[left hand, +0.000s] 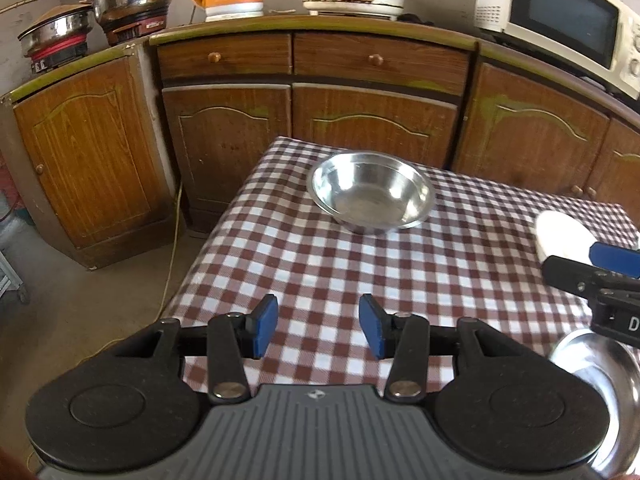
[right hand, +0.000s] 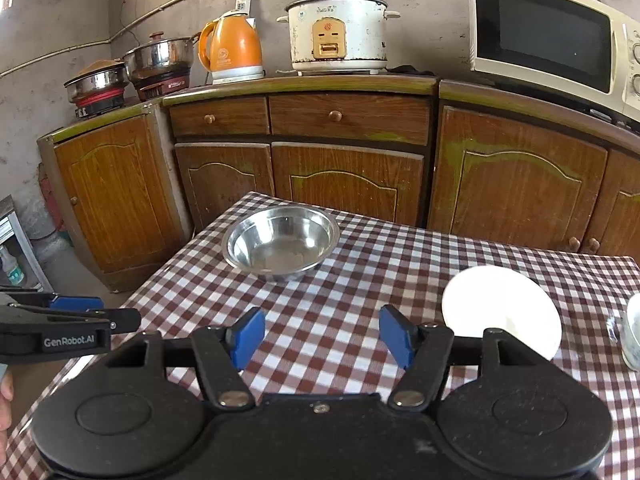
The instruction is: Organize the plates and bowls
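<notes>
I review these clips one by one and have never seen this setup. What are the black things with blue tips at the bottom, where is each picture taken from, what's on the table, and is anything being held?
They are hand-held grippers, one per hand; no robot arm. Each picture comes from a camera on one gripper, looking along its jaws.

The left gripper and right gripper both have open jaws with only tablecloth between them, so nothing is held.

On the checked table stand a steel bowl, a white plate, a white dish at the right edge, and a second steel bowl seen only from the left camera.
</notes>
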{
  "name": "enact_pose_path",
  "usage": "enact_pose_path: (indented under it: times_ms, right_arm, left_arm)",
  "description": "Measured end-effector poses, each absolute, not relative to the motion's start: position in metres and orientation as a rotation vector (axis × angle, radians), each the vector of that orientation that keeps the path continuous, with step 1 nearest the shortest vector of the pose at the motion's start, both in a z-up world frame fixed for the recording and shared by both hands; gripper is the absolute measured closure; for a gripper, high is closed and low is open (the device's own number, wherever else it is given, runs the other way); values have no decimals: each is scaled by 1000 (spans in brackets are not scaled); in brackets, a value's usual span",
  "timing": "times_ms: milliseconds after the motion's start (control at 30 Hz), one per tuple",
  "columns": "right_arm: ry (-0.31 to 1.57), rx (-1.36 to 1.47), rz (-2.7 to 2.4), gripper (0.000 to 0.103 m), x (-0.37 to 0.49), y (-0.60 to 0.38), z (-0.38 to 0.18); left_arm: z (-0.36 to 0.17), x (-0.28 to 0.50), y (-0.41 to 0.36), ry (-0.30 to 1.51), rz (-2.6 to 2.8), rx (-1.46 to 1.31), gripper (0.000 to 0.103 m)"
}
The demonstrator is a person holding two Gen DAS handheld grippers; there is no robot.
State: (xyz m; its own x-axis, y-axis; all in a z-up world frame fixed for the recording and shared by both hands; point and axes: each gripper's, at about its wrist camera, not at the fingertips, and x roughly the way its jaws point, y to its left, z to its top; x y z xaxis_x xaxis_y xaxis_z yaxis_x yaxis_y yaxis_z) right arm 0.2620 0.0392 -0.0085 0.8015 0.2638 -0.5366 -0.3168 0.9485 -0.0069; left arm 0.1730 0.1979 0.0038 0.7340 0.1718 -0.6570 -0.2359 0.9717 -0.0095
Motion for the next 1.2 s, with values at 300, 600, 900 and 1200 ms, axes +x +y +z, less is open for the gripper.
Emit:
enact_pose_path:
  times_ms: [300,600,900,1200]
  right_arm:
    - [570,-83,310,26,311,49,-18]
    - [575,-92,305,26,360,60,-30]
    - [612,-129,301,24,419,78,-49]
    - [652,-124,286,11,463,88,-73]
  left_arm:
    - [-2,216,216,718,255,-110,56]
    - [-12,263,233,726,249,-137,56]
    - [-26,313,254,732,218,-179,46]
    - [-42,347,265,717,253,-135,41]
